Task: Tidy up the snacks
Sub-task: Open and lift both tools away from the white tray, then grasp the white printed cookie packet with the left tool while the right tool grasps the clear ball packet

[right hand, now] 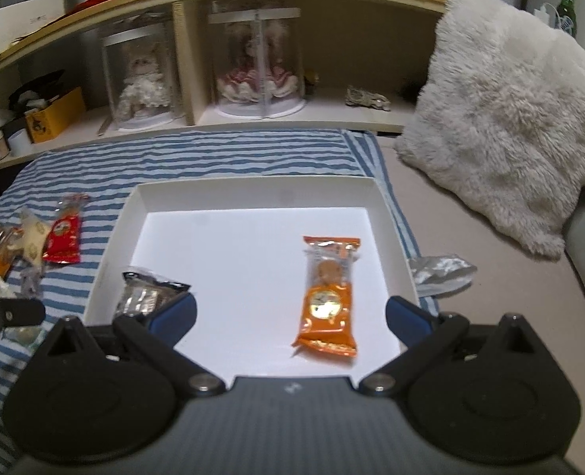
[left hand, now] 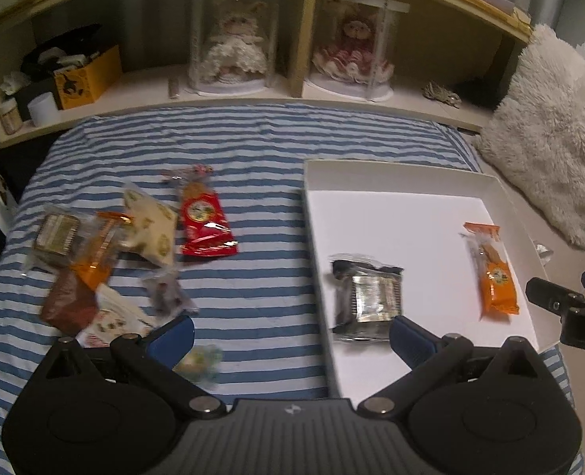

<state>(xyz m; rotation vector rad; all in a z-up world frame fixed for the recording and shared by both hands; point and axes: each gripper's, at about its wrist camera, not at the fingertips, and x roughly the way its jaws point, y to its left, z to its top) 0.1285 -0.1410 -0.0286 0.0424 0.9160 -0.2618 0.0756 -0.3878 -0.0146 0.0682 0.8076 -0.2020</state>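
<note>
So far two snacks lie in the white tray (right hand: 253, 194): an orange packet (right hand: 326, 304) toward its right side and a silver pack (left hand: 365, 303) toward its left, well apart from each other. Both grippers stand wide open and hold nothing. The right gripper (right hand: 290, 318) hangs over the near edge of the tray with the orange packet lying flat between its spread fingers but untouched; the left gripper (left hand: 292, 334) straddles the tray's left wall, one finger over the striped sheet (left hand: 253, 138), the other near the silver pack.

The rest wait in a loose pile (left hand: 94, 265) on the sheet, left of the tray: a red packet (left hand: 203, 219), a cream one, a second orange one, brown and clear wrappers, overlapping.

Risks, as I judge them:
- The pile overlaps, so closing on one wrapper could drag or lift a neighbour
- Wrappers are thin and slick; a pinch on a crimped end may slip
- The sheet is soft and wrinkled, so fingers pressing low could snag cloth
- The tray looks light; a finger catching its wall could shove or tip it
- A small candy (left hand: 199, 360) lies right by the left finger and could get knocked

Writing: round gold emblems on the red and orange packets, the lettering too blurred to read; the other gripper's body shows partial letters "DA" in the left view
</note>
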